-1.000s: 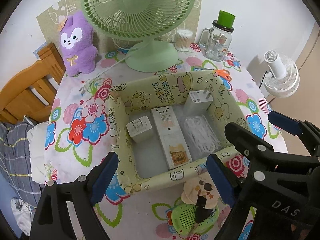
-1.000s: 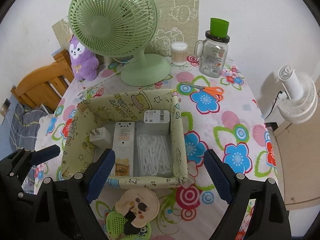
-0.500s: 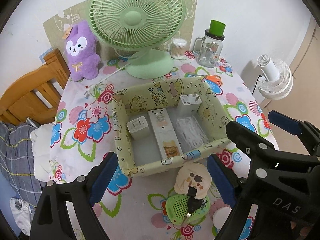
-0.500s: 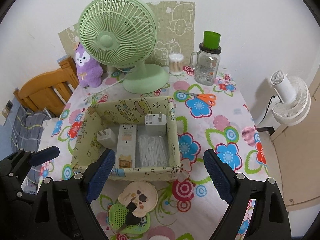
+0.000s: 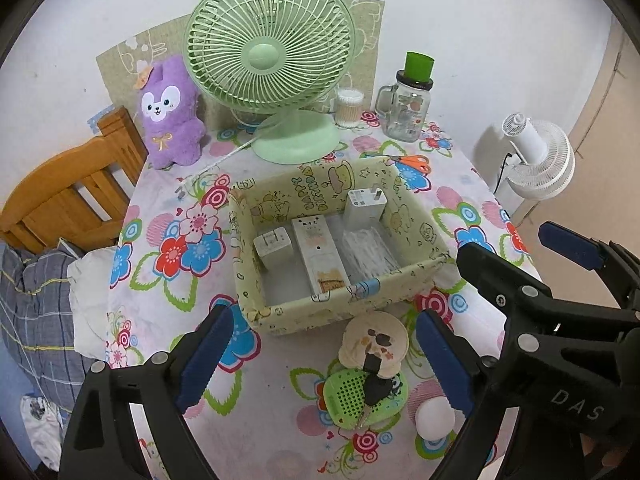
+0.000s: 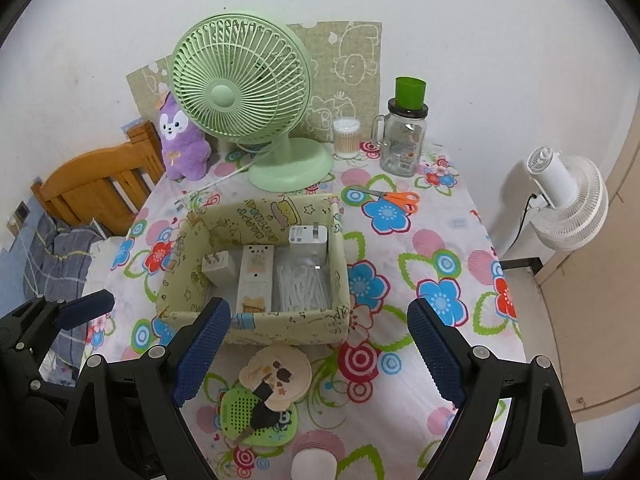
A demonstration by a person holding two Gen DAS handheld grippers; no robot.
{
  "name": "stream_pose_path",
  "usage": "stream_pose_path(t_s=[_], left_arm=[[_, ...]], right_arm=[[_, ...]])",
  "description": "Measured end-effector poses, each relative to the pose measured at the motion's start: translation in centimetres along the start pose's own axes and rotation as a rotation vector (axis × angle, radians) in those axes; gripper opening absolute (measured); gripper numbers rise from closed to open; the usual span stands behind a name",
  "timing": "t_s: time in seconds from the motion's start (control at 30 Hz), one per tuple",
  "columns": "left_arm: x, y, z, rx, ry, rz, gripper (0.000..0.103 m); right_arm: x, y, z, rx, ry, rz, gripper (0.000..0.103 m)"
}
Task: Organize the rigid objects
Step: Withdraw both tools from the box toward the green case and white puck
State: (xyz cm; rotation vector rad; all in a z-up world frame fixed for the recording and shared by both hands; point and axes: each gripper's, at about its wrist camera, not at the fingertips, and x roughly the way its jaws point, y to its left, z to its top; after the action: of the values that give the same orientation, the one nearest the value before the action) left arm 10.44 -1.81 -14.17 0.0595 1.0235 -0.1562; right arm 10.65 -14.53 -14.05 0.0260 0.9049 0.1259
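The left gripper (image 5: 320,356) hangs above the near edge of the bench (image 5: 276,364), fingers (image 5: 204,356) spread wide and grasping nothing; that height looks chosen to survey the layout.

At its 12 o'clock sits the yellow fabric storage box (image 5: 344,304), open-topped. Inside, left to right: a small white plug adapter (image 5: 274,246), a long white remote control (image 5: 318,254), and a clear pack of white sticks (image 5: 370,250), with a larger white charger (image 5: 365,208) standing against the far wall. They lie side by side in rows, likely to save room.

Outside the box, toward 6 o'clock, a beige round disc (image 5: 374,344), a green perforated disc (image 5: 356,394) and a dark key (image 5: 374,390) overlap; these probably remain to be sorted. Orange scissors (image 6: 396,198) lie at 1 o'clock.

The right gripper (image 6: 318,354) hovers likewise, fingers (image 6: 434,348) released and empty.
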Motion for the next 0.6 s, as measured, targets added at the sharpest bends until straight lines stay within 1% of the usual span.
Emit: stream_pose_path(t_s=[0.6], left_arm=[[-1.0,-0.5,-3.1,-0.01,0.003,-0.043,0.095]], right_arm=[[-2.0,-0.1,-3.0,0.014,-0.011,-0.032,0.092]])
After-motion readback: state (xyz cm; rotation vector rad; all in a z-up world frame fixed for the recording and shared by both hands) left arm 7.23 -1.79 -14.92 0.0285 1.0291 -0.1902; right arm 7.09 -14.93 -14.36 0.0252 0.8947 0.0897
